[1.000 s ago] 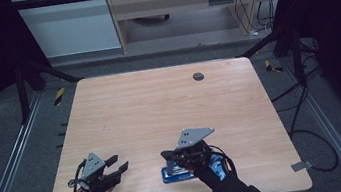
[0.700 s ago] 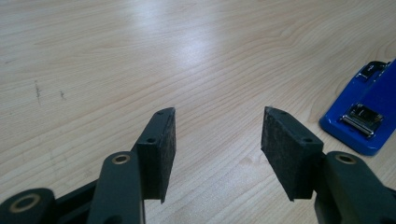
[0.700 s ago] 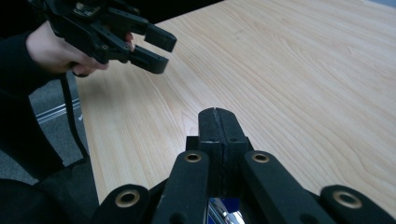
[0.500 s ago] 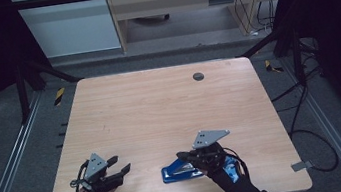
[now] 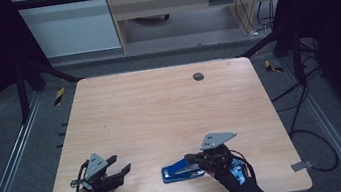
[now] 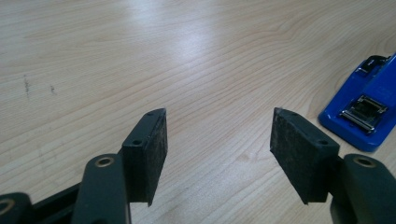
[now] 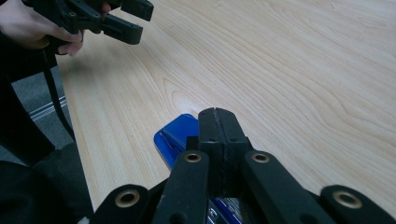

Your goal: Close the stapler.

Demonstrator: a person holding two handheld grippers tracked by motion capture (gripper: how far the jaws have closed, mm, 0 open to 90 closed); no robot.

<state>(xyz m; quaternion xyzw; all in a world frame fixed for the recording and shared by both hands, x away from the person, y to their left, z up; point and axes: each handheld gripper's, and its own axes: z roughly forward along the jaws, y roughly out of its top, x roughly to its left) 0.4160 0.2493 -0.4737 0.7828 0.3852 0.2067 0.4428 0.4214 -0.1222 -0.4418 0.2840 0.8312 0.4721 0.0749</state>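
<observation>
High view: a blue stapler is seen lying flat near the front edge of the wooden table, with the right gripper set over its right end and the left gripper held well apart to the left.

Right gripper view: the jaws are pressed flat together with nothing between them, and most of the stapler is blocked by them, so only a blue corner is left showing; whether the tips are touching it can't be made out. Left gripper view: the pads are spread wide and have just been opening, with only bare wood between them, while the stapler is cut off at the right edge, only its metal end being shown.
</observation>
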